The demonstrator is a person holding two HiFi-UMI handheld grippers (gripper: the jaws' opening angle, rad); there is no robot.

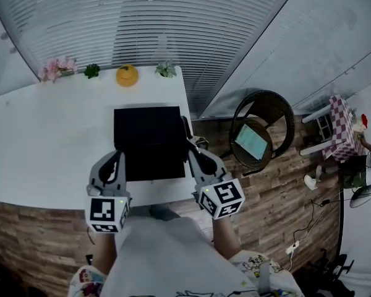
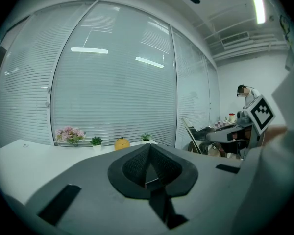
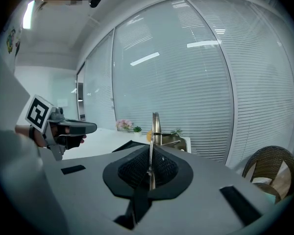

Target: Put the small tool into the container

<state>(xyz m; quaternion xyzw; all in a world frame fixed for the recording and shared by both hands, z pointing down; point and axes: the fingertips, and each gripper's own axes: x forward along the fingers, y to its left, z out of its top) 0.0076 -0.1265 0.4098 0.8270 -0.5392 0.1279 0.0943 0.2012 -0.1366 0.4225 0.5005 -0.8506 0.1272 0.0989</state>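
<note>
Half done: right gripper [image 3: 151, 150] pinches the small tool [image 3: 156, 126] at the centre-frame container [image 1: 149, 142]'s right edge; left gripper [image 2: 148, 150] pressed together, empty.

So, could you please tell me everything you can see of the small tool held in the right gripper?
The small tool is a slim, silvery piece that looks like metal. It is seen almost edge-on and stands upright. Its lower part is clamped between the closed pads of the right gripper, and its slightly broader upper end sticks up beyond them. Thin metal arms branch off to the right about halfway up. It is held in the air and seems to touch only the pads. What kind of tool it is cannot be told.
</note>
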